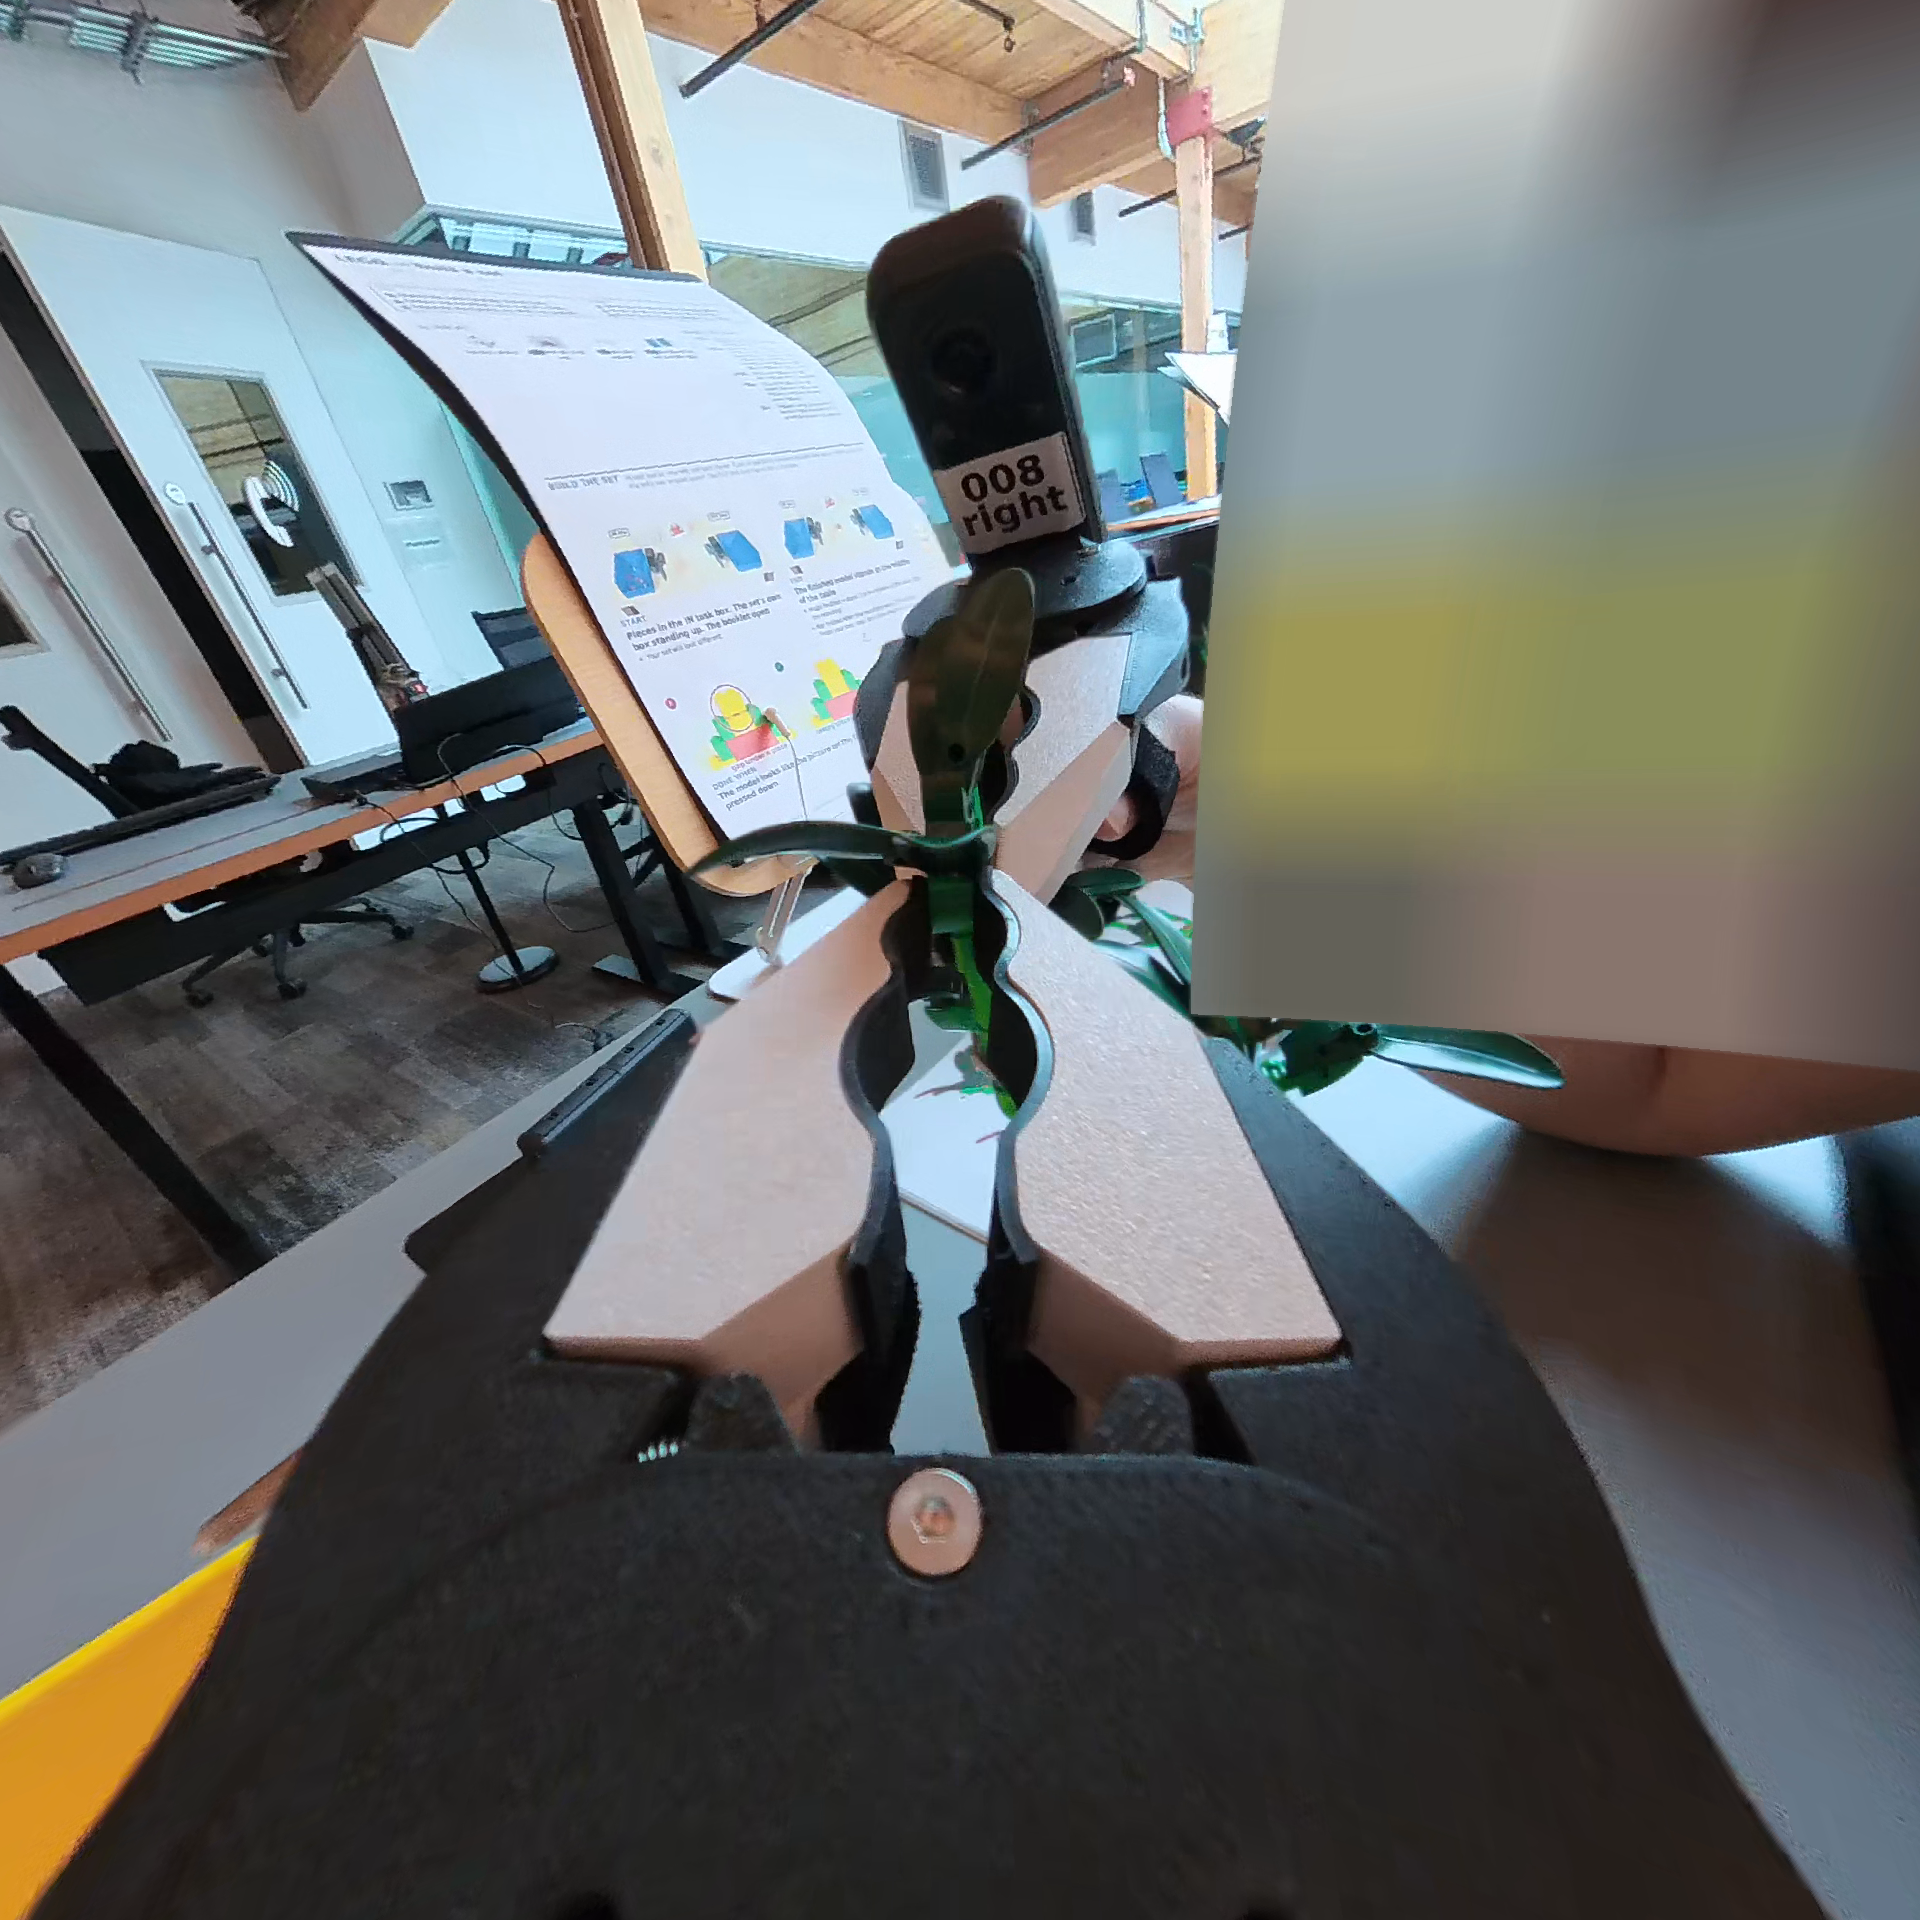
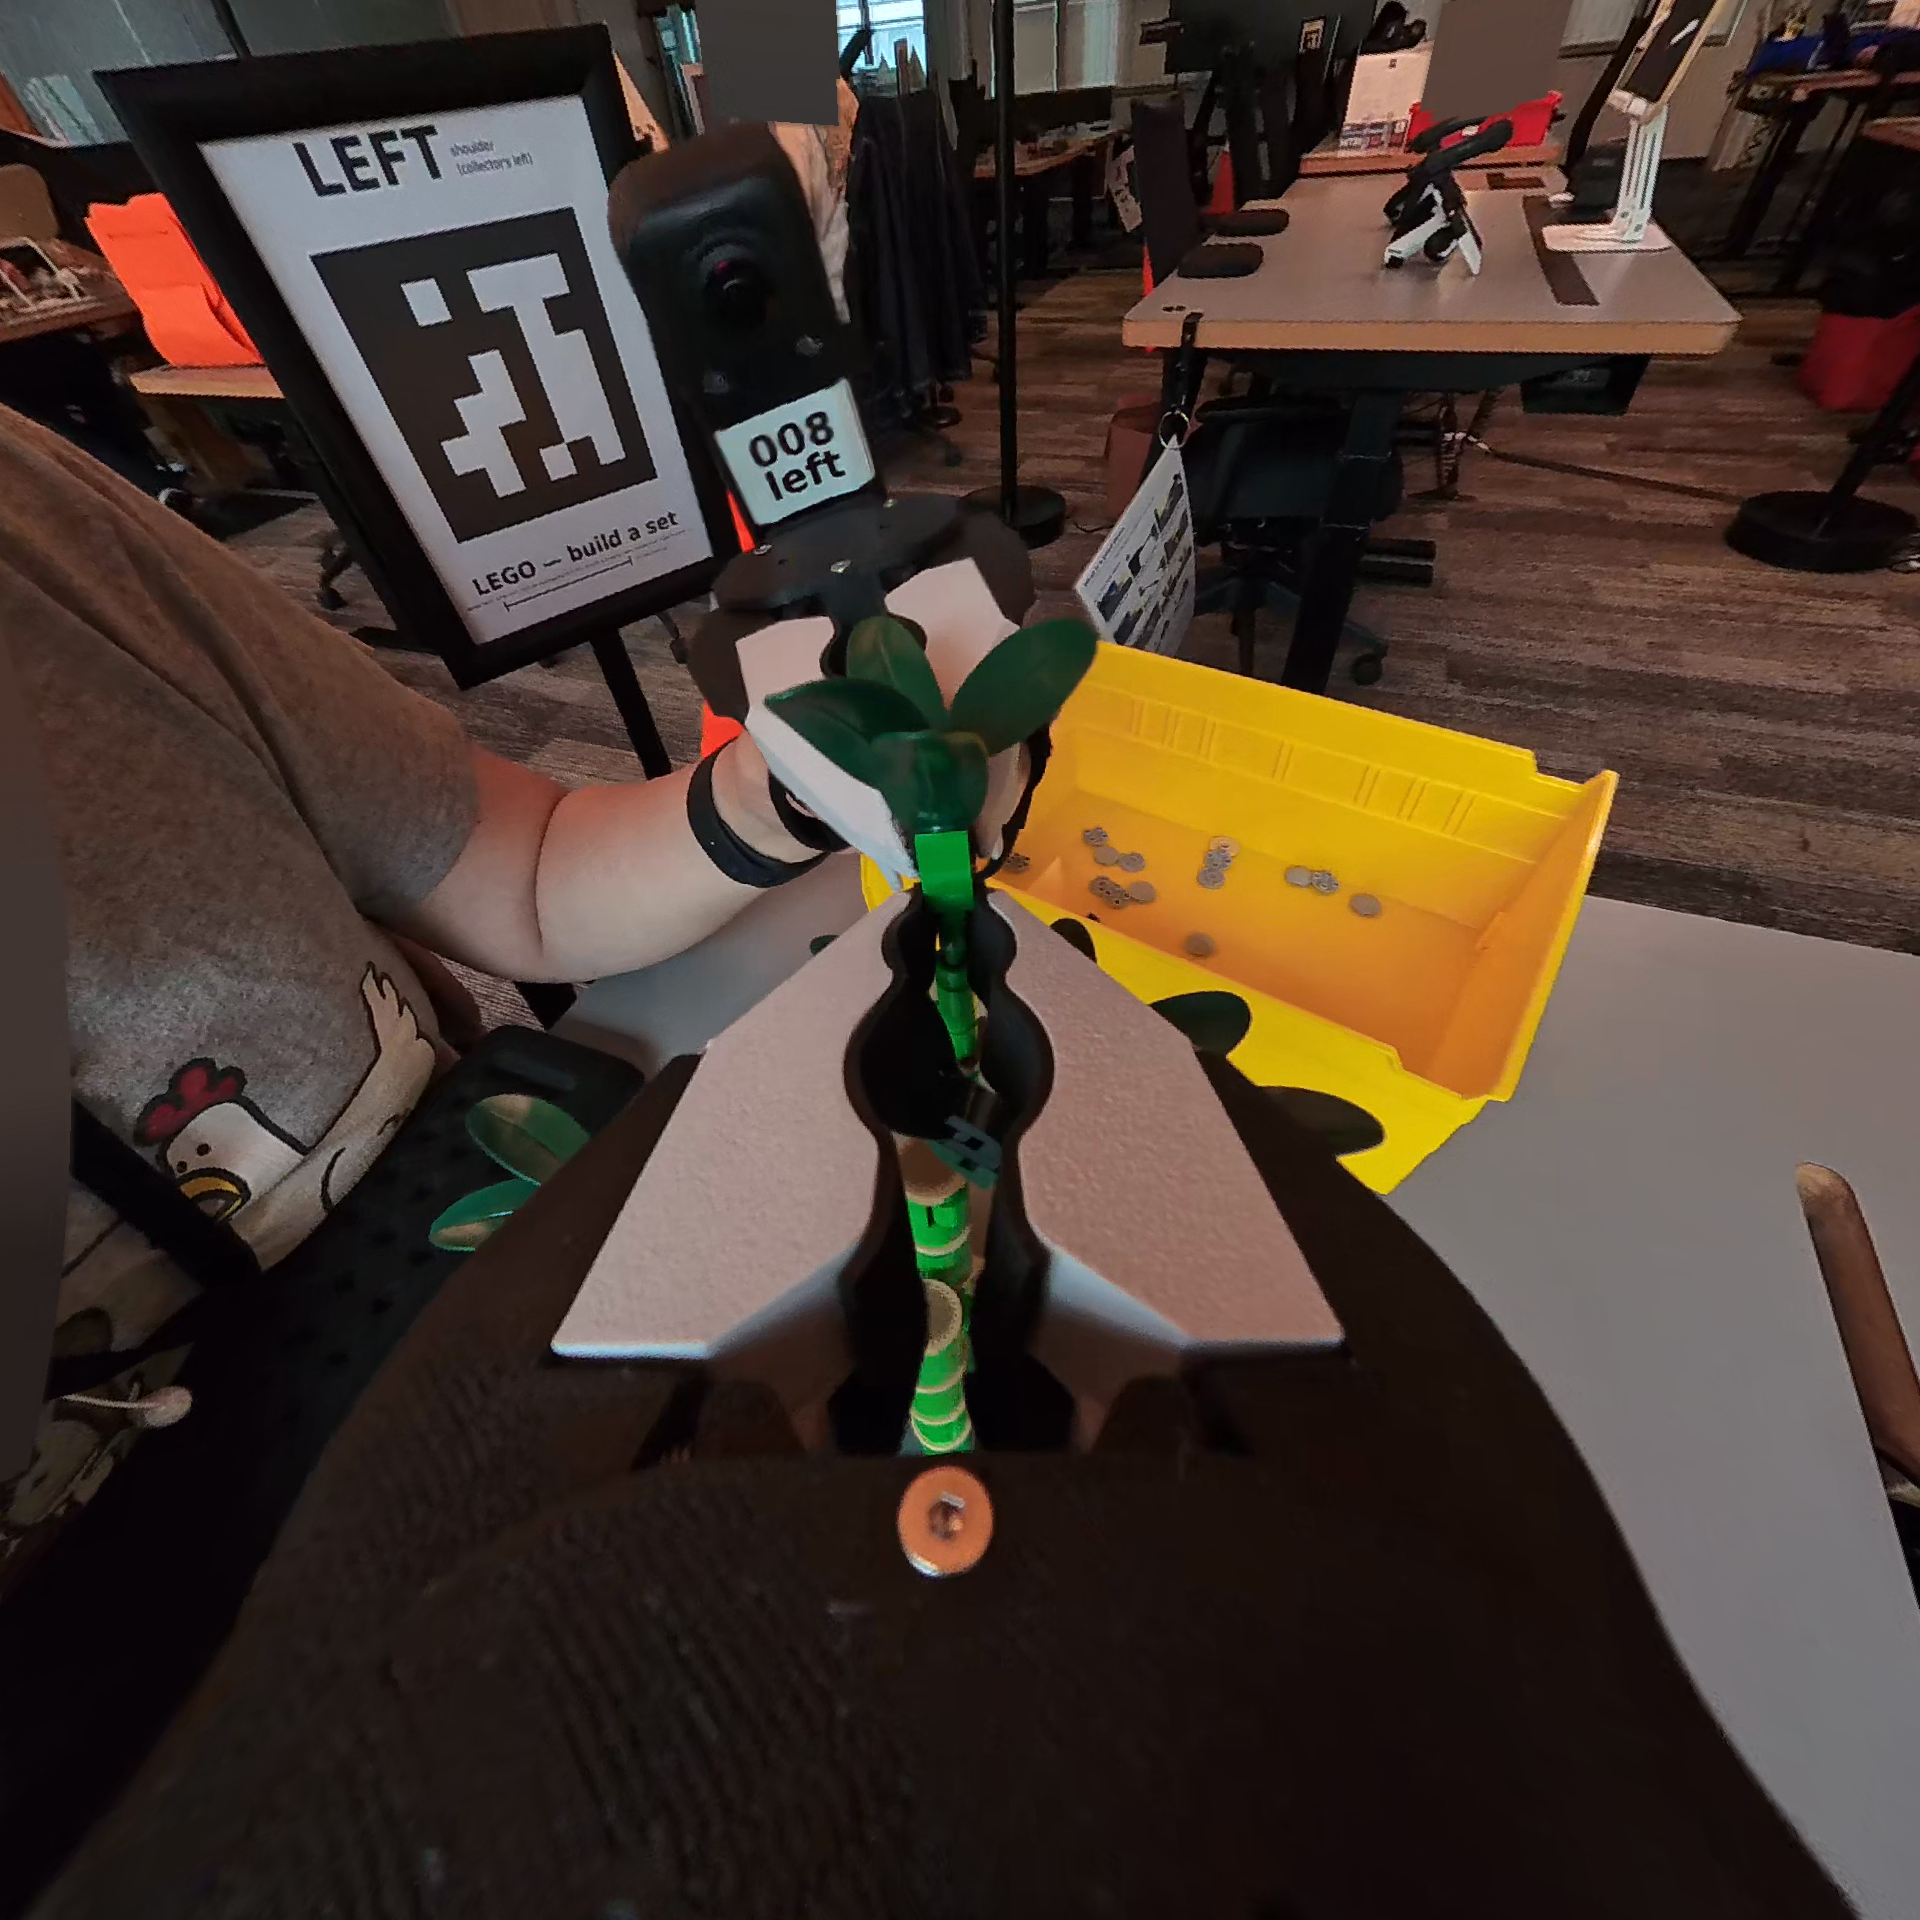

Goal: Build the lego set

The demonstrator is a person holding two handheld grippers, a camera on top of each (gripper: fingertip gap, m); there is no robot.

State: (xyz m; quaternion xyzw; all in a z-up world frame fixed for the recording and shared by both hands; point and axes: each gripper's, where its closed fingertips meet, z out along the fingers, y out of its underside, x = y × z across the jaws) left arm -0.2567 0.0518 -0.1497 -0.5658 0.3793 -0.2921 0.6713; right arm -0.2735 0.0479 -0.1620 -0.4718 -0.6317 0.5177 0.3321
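Between the pale fingers of your right hand-held gripper (image 2: 948, 914) runs the bright green plastic lego stem (image 2: 943, 1340), stacked from round studded pieces, lying along the narrow slot and clamped near the tips. Just past those tips the stem ends in a cluster of dark green oval plastic leaves (image 2: 925, 717), and there your left hand-held gripper (image 1: 948, 883) meets it from the opposite side, its jaws nearly together and pinching the stem right under the leaves. Both tools hold the plant in the air above the grey table (image 2: 1683, 1091). Behind it the yellow plastic bin (image 2: 1455, 1018) sits on the table with small grey round pieces (image 2: 1216, 868) scattered on its floor. Farther off, a curved printed instruction sheet (image 1: 665, 499) stands on a wooden holder.
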